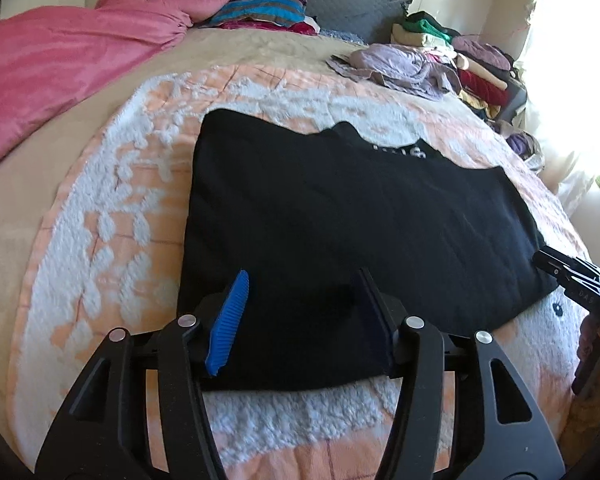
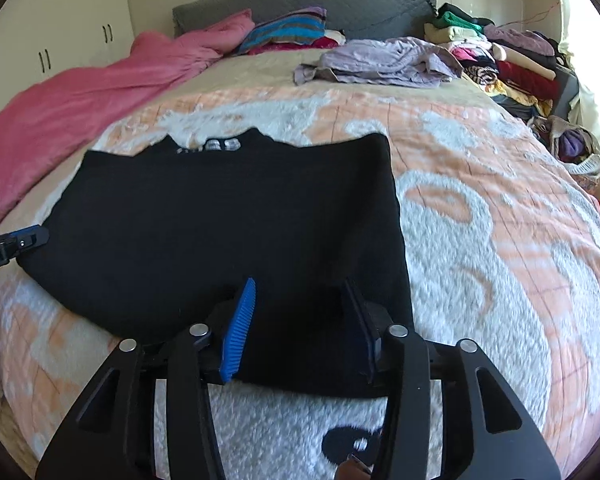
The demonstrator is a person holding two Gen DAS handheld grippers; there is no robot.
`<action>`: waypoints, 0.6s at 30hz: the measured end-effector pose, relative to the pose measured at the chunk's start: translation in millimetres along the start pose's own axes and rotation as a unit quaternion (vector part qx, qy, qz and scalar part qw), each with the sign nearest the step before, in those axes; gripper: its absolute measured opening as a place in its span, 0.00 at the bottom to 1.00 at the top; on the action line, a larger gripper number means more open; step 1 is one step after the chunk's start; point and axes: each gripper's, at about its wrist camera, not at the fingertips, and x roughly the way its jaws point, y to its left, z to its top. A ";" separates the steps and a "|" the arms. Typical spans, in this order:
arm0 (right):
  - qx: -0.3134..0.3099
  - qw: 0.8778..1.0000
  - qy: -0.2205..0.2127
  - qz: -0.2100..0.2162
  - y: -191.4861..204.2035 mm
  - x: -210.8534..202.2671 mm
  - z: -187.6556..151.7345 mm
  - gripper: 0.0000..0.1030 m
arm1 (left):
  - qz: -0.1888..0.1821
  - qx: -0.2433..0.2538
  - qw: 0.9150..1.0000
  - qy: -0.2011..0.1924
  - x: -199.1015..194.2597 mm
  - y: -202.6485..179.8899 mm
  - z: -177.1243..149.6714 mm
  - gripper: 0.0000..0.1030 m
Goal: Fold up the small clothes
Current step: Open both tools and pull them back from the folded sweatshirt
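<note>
A black garment (image 1: pixel 340 216) with white lettering near its far edge lies flat on the bed, partly folded into a rough rectangle. My left gripper (image 1: pixel 302 280) stands open over its near left part, blue-padded fingers (image 1: pixel 228 324) spread above the cloth with nothing held. In the right wrist view the same black garment (image 2: pixel 220 232) fills the centre. My right gripper (image 2: pixel 300 286) is open over its near right corner, fingers apart and empty. Each gripper shows at the edge of the other's view: the right gripper (image 1: pixel 572 276) and the left gripper (image 2: pixel 16 246).
The garment rests on a peach and white fleecy blanket (image 2: pixel 480 220). A pink duvet (image 1: pixel 60 64) lies at the left. A crumpled lilac garment (image 2: pixel 384 62), a striped pillow (image 2: pixel 288 30) and stacks of clothes (image 2: pixel 512 64) sit toward the grey headboard (image 2: pixel 340 0).
</note>
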 end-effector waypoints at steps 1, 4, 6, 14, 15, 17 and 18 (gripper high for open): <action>0.004 1.000 0.002 0.001 -0.7 -0.2 -2.0 0.46 | 0.003 0.000 1.000 0.004 1.5 -0.5 -2.3 0.46; 0.018 1.000 0.005 0.002 -4.9 -1.1 -7.9 0.46 | 0.003 -0.006 1.000 0.006 1.0 1.2 -7.2 0.46; 0.023 1.000 0.012 -0.001 -7.3 -0.6 -12.9 0.46 | 0.004 -0.008 1.000 0.006 0.0 0.7 -10.3 0.46; 0.040 0.999 0.009 0.000 -9.8 -6.1 -24.8 0.47 | 0.005 -0.012 1.000 0.004 -6.2 -1.5 -20.4 0.46; 0.040 0.999 0.009 -0.001 -9.5 -7.0 -25.4 0.47 | 0.005 -0.012 1.000 0.003 -6.7 -1.8 -20.6 0.46; 0.041 0.999 0.009 -0.001 -9.4 -8.4 -26.3 0.47 | 0.004 -0.013 1.000 0.003 -8.2 -2.0 -21.6 0.46; 0.042 0.999 0.009 -0.001 -9.6 -8.9 -26.9 0.47 | 0.004 -0.013 1.000 0.003 -8.5 -1.6 -21.7 0.46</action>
